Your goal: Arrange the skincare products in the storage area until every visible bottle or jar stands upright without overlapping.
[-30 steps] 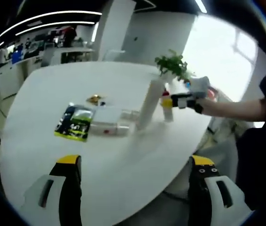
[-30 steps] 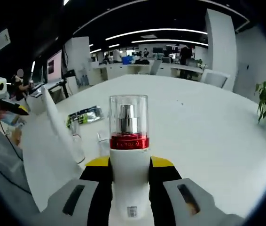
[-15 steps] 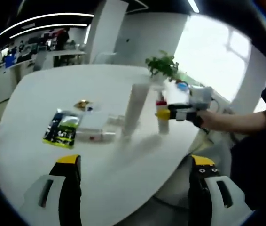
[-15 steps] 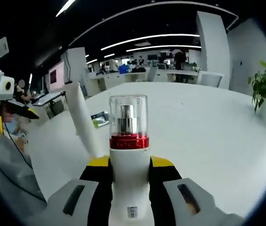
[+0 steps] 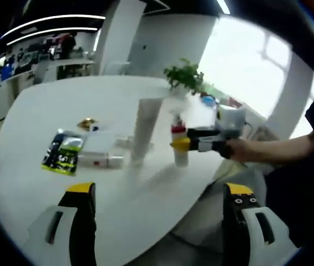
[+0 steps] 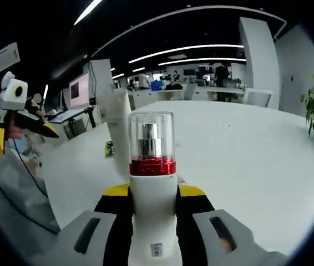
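Note:
My right gripper (image 6: pixel 152 195) is shut on a white pump bottle (image 6: pixel 152 166) with a red band and a clear cap, held upright. In the left gripper view this bottle (image 5: pixel 179 145) hangs just right of a tall white tube (image 5: pixel 144 128) that stands on the white table (image 5: pixel 46 105); the right gripper (image 5: pixel 197 145) reaches in from the right. The same tube (image 6: pixel 118 117) stands left of the bottle in the right gripper view. My left gripper (image 5: pixel 160 189) is open over the table's near edge, nothing between its jaws. A white box (image 5: pixel 99 155) and a small clear jar (image 5: pixel 125 143) lie left of the tube.
A green-and-black sachet (image 5: pixel 62 152) and a small gold item (image 5: pixel 86 123) lie at the left. A potted plant (image 5: pixel 185 75) stands at the table's far edge. The left gripper (image 6: pixel 14 111) shows at the left, beyond the table's rim. Office desks stand behind.
The right gripper has carried the pump bottle closer to the tall white tube. Both views have shifted with the hands; the left gripper stays open.

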Available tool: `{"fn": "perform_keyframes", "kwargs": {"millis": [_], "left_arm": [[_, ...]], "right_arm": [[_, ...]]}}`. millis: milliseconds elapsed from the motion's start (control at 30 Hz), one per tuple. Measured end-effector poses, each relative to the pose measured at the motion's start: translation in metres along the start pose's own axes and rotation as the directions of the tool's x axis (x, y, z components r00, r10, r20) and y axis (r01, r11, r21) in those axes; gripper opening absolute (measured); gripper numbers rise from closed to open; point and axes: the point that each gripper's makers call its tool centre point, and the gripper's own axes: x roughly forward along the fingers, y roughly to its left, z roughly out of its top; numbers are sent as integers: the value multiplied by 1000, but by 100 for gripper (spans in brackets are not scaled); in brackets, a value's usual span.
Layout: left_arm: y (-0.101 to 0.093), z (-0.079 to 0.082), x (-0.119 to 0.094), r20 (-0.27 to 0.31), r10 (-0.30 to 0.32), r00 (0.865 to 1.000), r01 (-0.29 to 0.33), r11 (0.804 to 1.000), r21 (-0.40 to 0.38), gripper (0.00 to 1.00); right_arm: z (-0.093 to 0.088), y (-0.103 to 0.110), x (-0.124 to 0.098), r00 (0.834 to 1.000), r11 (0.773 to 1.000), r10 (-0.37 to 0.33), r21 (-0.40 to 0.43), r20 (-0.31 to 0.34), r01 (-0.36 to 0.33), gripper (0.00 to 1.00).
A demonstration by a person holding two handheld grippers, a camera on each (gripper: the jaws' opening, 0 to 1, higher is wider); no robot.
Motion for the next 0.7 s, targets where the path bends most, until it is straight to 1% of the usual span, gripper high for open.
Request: {"fn": "perform_keyframes", "kwargs": {"millis": [133,267,300,400,533,600,633,700], "left_arm": [[-4,6,3,24,-14,1000,14,1000,-16,87],[-7,15,5,62,-23,998,26,998,-55,87],[-6,16,6,71,-21,997,26,998,-65,87],[-2,26,5,120,-3,993,18,992,-122,85],[2,35,1,160,33,987,-9,988,-152,83],[5,41,-2,192,65,979,-37,988,-149,80],[7,49,-5,236,105,966,-68,985,-160,78],[5,58,-9,285,120,951,-69,980,-184,74]], "right_arm": [[9,18,-6,999,999,31,-11,16,-31,28],[24,45,-9,997,997,77,-34,31,-76,28],[25,47,-8,996,996,84,-39,34,-82,28],[41,70,-7,991,992,122,-26,58,-121,28],[54,88,-2,987,990,138,-29,80,-136,28],[62,99,0,986,990,141,-37,84,-139,28],[65,106,2,986,988,146,-64,82,-141,28],[70,115,5,987,988,142,-78,76,-136,28]]}}
